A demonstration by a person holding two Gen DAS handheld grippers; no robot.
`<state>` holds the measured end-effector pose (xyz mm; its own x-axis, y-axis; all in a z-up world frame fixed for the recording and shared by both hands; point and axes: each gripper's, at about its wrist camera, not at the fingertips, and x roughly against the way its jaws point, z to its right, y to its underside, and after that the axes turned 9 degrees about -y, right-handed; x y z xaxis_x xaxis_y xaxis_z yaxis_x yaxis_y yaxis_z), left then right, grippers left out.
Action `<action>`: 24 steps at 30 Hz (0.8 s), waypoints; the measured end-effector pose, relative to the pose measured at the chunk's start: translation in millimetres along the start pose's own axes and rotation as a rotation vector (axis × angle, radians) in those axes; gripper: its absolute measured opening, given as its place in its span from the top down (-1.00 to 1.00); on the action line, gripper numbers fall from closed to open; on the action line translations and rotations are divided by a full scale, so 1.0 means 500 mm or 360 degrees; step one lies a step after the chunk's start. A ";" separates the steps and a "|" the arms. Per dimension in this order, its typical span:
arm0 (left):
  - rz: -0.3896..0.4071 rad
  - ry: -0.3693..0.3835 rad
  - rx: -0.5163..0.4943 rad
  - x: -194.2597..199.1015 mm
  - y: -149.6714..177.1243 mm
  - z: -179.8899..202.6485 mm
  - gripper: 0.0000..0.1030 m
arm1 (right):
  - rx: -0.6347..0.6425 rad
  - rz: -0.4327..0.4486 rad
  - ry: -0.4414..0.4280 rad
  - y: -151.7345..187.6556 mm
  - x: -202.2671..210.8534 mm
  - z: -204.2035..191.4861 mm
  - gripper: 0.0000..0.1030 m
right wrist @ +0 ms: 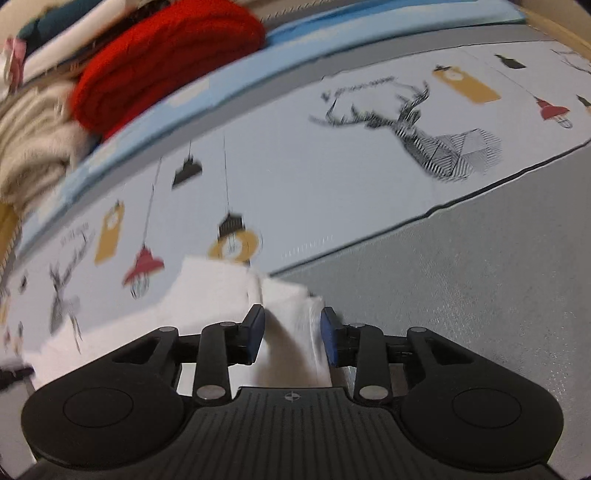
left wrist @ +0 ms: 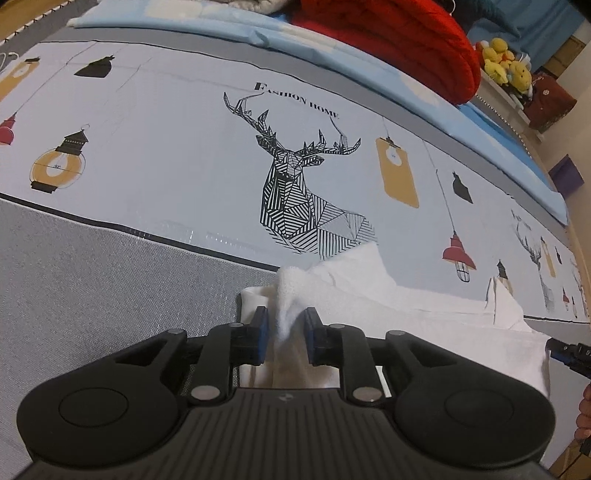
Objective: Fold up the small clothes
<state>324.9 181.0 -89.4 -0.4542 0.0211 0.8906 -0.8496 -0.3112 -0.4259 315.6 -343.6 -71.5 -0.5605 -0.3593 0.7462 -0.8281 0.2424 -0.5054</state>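
A small white garment (left wrist: 369, 291) lies on the bed, over the border between the grey band and the printed sheet. My left gripper (left wrist: 286, 325) is shut on a bunched corner of it, the cloth pinched between the blue pads. My right gripper (right wrist: 291, 332) is shut on another thick fold of the same white garment (right wrist: 218, 291). The right gripper's tip (left wrist: 565, 354) shows at the right edge of the left wrist view. The right wrist view is blurred by motion.
The bed sheet (left wrist: 184, 158) has deer and lantern prints and a grey band (left wrist: 92, 277) near me. A red knit blanket (left wrist: 402, 44), a light blue pillow (left wrist: 221, 22) and beige clothes (right wrist: 33, 147) lie at the far side. Yellow plush toys (left wrist: 506, 62) sit on a shelf.
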 end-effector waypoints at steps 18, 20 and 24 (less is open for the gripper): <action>0.0452 -0.0076 0.0102 0.088 -0.044 -0.006 0.82 | 0.0126 0.0553 0.0108 -0.042 0.064 -0.081 0.64; 0.0352 -0.0003 0.0097 0.079 -0.039 -0.007 0.53 | 0.0043 0.0433 0.0085 -0.042 0.042 -0.068 0.55; 0.0120 0.0014 -0.0025 0.066 -0.005 -0.011 0.44 | 0.0067 0.0197 0.0030 -0.018 0.027 -0.068 0.48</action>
<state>310.9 187.8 -60.0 -0.5195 0.0065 0.8545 -0.8169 -0.2972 -0.4944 315.6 -320.1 -42.3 -0.6588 -0.3116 0.6847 -0.7520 0.2454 -0.6118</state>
